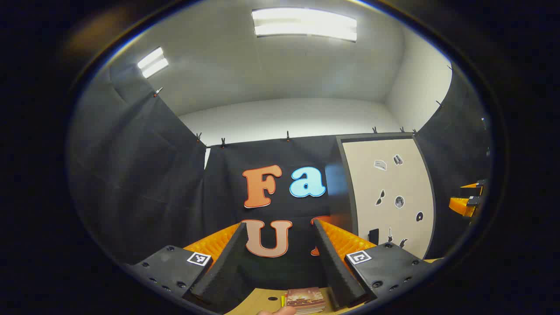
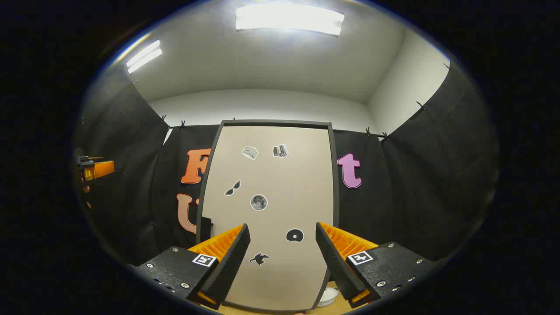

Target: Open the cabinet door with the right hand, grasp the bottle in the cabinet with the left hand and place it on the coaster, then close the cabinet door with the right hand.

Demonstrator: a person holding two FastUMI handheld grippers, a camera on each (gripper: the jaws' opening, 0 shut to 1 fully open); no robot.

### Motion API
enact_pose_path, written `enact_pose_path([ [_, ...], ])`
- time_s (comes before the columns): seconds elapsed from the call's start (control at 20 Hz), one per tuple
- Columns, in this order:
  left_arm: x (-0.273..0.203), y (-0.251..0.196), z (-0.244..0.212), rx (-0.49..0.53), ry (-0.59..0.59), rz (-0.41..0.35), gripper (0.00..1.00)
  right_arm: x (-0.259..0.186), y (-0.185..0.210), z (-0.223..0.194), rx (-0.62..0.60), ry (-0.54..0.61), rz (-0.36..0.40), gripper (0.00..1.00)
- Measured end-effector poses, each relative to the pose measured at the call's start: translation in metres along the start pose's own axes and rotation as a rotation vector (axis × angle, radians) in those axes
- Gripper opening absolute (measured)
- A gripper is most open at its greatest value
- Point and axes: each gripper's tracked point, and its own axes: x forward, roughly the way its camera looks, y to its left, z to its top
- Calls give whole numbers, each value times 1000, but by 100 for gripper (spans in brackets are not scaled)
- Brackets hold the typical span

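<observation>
- The left tongs [image 1: 278, 262] were held level and raised, looking across the booth at the black cloth wall [image 1: 144, 175], with the two fingers well apart and nothing between them.
- Each of those fingers [image 1: 227, 258] was a flat wedge with a ribbed face, mounted on a blocky base that carried a small square printed marker.
- The cabinet door [image 1: 389, 197] stood to the right of the left tongs: a tall, smooth, pale beige panel in a dark frame, shut flat, dotted with small stickers.
- A dark handle [image 1: 373, 236] sat low on the door's left edge.
- Below the left tongs lay a strip of light wooden counter [image 1: 262, 302] with a small, flat, reddish coaster [image 1: 306, 299] on it, just under the gap between the fingers.
- At the far right of the left gripper view, beyond the door, part of the other tongs [image 1: 468, 203] showed, well apart from the door.
- The right tongs [image 2: 282, 258] pointed straight at the cabinet door [image 2: 271, 183], held level, the fingers spread wide and gripping nothing; the door panel filled the space between them without clear contact.
- A small white rounded object [image 2: 328, 297] sat on the counter at the foot of the door, near the right finger [image 2: 332, 258].
- The bottle was hidden behind the shut door, so its place could not be told.
</observation>
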Motion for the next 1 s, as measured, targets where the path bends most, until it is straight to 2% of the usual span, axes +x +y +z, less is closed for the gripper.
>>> enact_pose_path([
  [0.25,-2,4,-1,11,7,13,96,2,4,-1,31,9,29,93],
  [0.65,0,1,-5,8,29,-9,96,14,14,-13,65,41,65,93],
  [1.0,7,-6,-21,-2,64,-31,96,12,28,-5,82,35,101,93],
])
